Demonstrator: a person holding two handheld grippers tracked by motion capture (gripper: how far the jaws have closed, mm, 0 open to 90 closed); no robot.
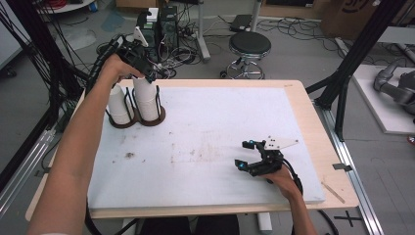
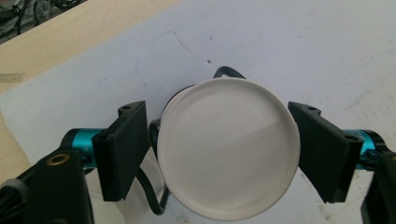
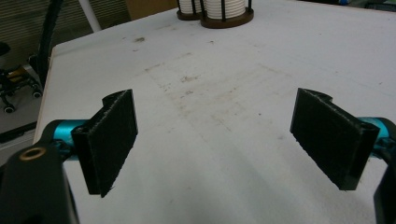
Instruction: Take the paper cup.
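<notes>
Two stacks of upside-down white cups stand in a dark wire holder (image 1: pixel 152 119) at the board's far left. My left gripper (image 1: pixel 147 74) points down over the right stack (image 1: pixel 146 98). In the left gripper view the top cup's round base (image 2: pixel 228 148) lies between the two black pads of the left gripper (image 2: pixel 219 149). The right pad is at the cup's edge, and a narrow gap with a holder wire shows at the left pad. My right gripper (image 1: pixel 244 154) rests near the front right of the board, open, with bare board between its jaws (image 3: pixel 219 135). The left stack (image 1: pixel 119 103) is partly behind my forearm.
A white board (image 1: pixel 220 122) covers most of the wooden table (image 1: pixel 313 122) and is stained at its middle. The cup holder (image 3: pixel 219 18) lies far ahead in the right gripper view. Beyond the table are a black stool (image 1: pixel 249 45), cables and black frame posts (image 1: pixel 359 54).
</notes>
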